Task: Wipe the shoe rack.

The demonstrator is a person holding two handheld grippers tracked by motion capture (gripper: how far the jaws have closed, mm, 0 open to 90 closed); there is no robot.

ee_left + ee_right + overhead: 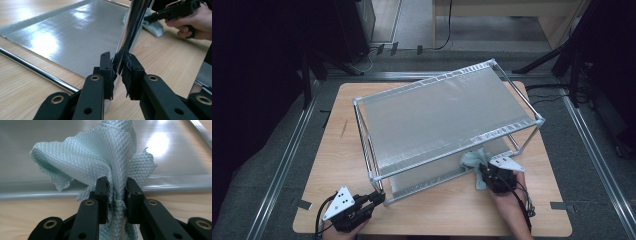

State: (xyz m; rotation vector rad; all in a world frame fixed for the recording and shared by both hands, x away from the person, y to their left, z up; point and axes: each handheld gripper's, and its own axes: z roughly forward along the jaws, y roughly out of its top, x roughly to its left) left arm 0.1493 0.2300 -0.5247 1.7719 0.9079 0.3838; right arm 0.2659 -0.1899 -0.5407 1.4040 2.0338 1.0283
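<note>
1. wooden desk (337, 150) carries a two-level metal rack (447, 107) with silvery shelf sheets, set askew; it covers most of the desk's middle and far right part.
2. left tongs (379, 197) sit at the near left edge of the desk, pointing toward the rack's near left corner.
3. left gripper view: the jaws are pinched tight on the chrome leg (128, 32) at that corner; frayed black pads (126, 72) press the tube from both sides.
4. lower shelf sheet (72, 35) lies flat just beyond the leg, glare spots on it; a chrome rail (37, 70) runs along its near side, on the desk top.
5. right tongs (484, 172) are near the desk's near right edge, at the rack's near right side, held in a hand (507, 187).
6. right gripper view: the jaws are closed on a pale green cloth (100, 155) with a diamond weave; the fabric is bunched between the pads and fans out above them.
7. the cloth (474, 160) sits at the near right rim of the lower shelf, partly under the upper shelf; whether it touches the shelf sheet i cannot tell.
8. left gripper view shows the same cloth (153, 26) beyond the leg, with the right hand (193, 23) and its tongs beside it.
</note>
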